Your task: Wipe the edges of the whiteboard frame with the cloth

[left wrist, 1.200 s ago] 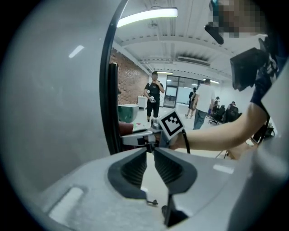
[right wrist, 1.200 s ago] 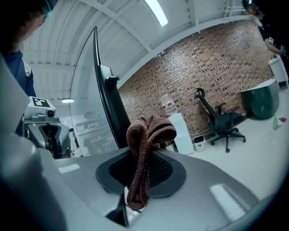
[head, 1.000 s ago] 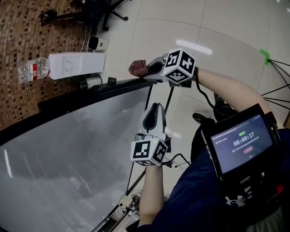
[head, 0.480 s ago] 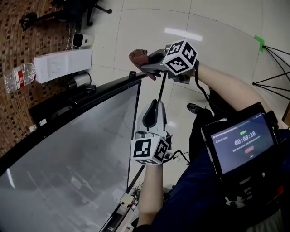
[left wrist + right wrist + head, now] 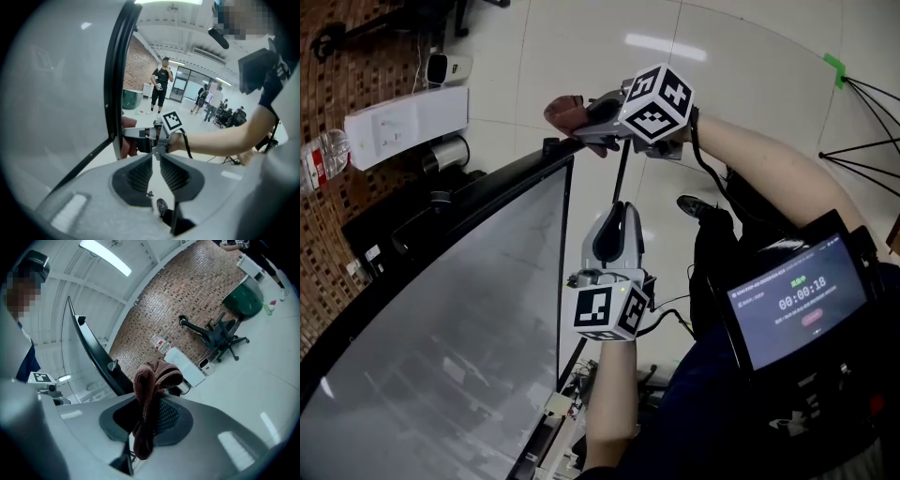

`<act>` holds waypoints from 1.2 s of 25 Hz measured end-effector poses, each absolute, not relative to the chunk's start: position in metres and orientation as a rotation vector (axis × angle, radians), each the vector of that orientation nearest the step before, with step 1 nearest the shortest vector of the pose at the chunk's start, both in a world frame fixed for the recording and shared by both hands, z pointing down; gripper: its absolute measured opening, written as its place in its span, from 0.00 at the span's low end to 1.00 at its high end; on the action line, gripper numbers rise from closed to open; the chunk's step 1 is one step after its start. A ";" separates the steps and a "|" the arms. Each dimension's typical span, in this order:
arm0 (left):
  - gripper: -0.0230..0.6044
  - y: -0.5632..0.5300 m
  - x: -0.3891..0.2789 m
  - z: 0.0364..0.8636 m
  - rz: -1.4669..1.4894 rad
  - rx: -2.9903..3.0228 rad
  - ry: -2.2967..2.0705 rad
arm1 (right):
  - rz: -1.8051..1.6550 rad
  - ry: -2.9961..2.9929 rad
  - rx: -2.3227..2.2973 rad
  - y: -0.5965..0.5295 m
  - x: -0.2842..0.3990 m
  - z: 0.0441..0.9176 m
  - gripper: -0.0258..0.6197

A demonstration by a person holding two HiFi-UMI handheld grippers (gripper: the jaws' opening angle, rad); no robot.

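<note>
The whiteboard's black frame [image 5: 563, 253] runs up its right edge to the top corner. My right gripper [image 5: 586, 120] is at that corner, shut on a brown cloth [image 5: 564, 112] that bunches out past its fingertips. The right gripper view shows the cloth [image 5: 152, 380] clamped between the pads, with the frame [image 5: 96, 357] to the left. My left gripper [image 5: 619, 210] points up just right of the frame's right edge, shut with nothing in it. In the left gripper view its tips [image 5: 154, 157] meet, and beyond them the cloth [image 5: 127, 140] lies against the frame [image 5: 115, 84].
Behind the board are a white box [image 5: 408, 127], a water bottle [image 5: 317, 159], a silver cylinder [image 5: 445, 150] and a small white device [image 5: 450, 67]. A tablet [image 5: 797, 300] hangs on the person's chest. Tripod legs [image 5: 862, 122] stand at the right. An office chair [image 5: 220, 338] is further off.
Both grippers have come lower along the board's right end. The right gripper has rolled a little, still holding the cloth at the top corner. The left gripper stays shut.
</note>
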State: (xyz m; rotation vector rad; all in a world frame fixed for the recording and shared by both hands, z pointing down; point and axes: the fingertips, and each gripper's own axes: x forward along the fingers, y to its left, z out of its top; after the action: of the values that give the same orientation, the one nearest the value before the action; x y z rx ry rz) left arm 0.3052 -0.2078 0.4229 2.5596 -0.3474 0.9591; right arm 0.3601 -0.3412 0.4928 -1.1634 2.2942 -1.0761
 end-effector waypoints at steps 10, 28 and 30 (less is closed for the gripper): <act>0.12 -0.208 0.311 0.477 1.019 2.518 -0.323 | -1.180 2.193 -1.170 -0.336 0.359 0.540 0.13; 0.12 -0.195 0.314 0.592 1.150 2.408 -0.214 | -1.325 2.080 -1.126 -0.328 0.364 0.626 0.13; 0.12 -0.197 0.314 0.594 1.149 2.403 -0.208 | -1.342 2.082 -1.129 -0.329 0.363 0.628 0.13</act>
State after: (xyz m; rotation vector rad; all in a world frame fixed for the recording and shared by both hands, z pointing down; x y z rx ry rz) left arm 0.3135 -0.1966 0.5943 2.4028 -0.2078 1.1488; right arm 0.3632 -0.3289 0.6284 -1.1287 2.0821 -1.3419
